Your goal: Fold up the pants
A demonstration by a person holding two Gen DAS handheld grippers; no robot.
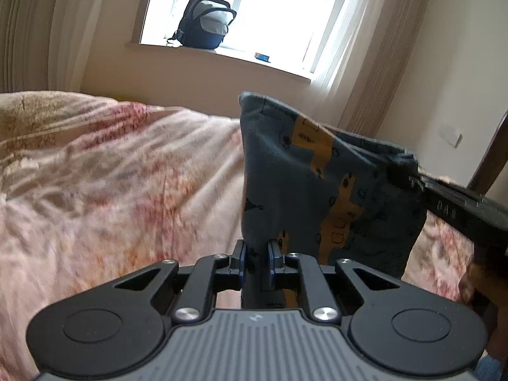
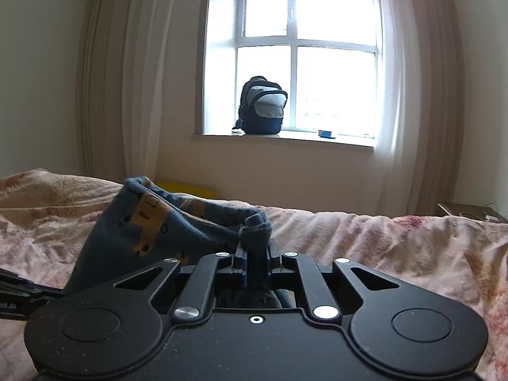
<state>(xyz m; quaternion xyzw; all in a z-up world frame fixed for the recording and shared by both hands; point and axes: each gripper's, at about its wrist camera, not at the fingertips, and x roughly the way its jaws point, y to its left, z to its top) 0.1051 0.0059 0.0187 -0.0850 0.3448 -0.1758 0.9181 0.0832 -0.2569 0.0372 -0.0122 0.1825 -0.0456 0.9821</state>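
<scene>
The pants (image 1: 304, 190) are dark blue with orange truck prints, held up above the bed between both grippers. My left gripper (image 1: 257, 255) is shut on one edge of the cloth, which rises in front of it. In the left wrist view the right gripper (image 1: 409, 171) comes in from the right edge and pinches the far corner. In the right wrist view my right gripper (image 2: 257, 254) is shut on a bunched corner of the pants (image 2: 143, 228), which stretch away to the left. The left gripper's body shows at the left edge there; its fingertips are hidden.
A pink floral bedspread (image 1: 111, 174) covers the bed under the pants. A dark backpack (image 2: 262, 108) and a small blue box (image 2: 325, 133) sit on the window sill. Curtains hang at both sides. A bedside table (image 2: 470, 211) stands at the right.
</scene>
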